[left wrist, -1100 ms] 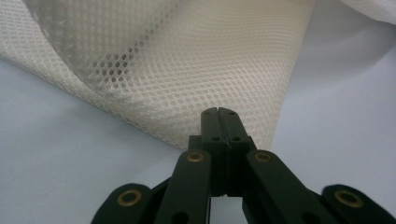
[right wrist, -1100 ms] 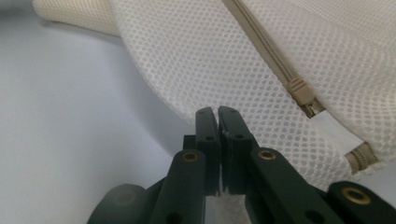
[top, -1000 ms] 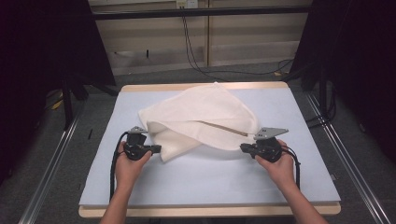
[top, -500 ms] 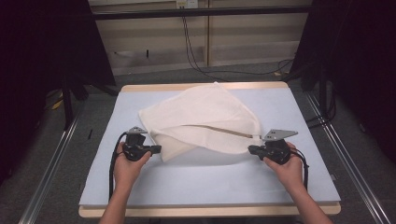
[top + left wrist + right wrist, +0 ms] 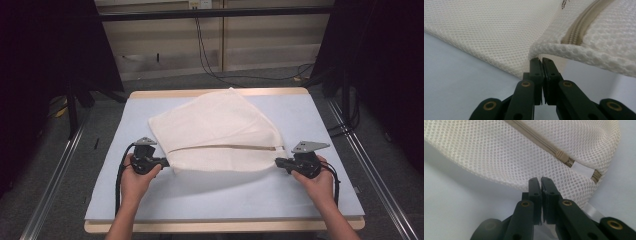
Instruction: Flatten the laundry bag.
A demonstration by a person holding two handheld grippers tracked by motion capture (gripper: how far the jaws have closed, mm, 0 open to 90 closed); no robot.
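High view: cream mesh bag (image 5: 220,132) with a tan zip (image 5: 225,148) stretches between the left gripper (image 5: 164,162) and right gripper (image 5: 278,162), each clamped on a bag edge, over the pale blue worktop (image 5: 225,200); grey floor around.

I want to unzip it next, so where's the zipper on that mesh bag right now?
In the high view the zipper runs side to side across the near part of the mesh bag, between the left gripper and right gripper.
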